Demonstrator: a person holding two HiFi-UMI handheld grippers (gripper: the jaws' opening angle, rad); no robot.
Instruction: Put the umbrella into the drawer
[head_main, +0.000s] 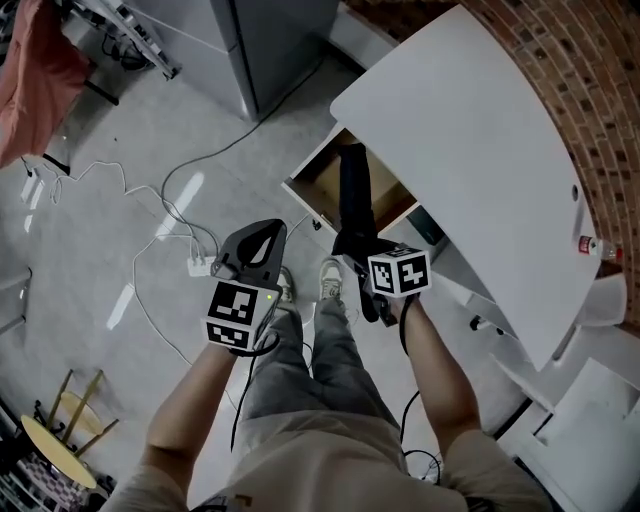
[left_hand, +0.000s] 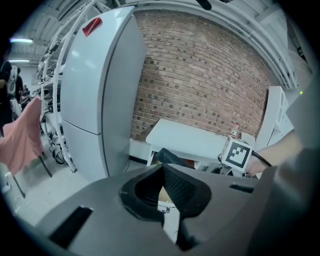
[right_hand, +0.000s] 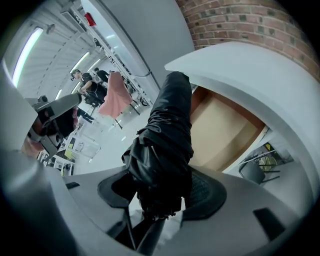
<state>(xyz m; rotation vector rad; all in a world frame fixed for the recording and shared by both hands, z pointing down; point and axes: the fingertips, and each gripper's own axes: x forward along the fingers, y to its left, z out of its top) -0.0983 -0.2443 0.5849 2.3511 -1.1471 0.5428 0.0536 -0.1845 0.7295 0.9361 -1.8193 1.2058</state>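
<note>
The right gripper (head_main: 352, 242) is clamped on the butt end of the folded black umbrella (head_main: 353, 195), which sticks out away from the person with its far end over the open drawer (head_main: 318, 182), just under the edge of the white table (head_main: 470, 150). I can't tell if the umbrella touches the drawer. The left gripper (head_main: 268, 236) hangs beside it, over the floor, jaws together and empty.
</note>
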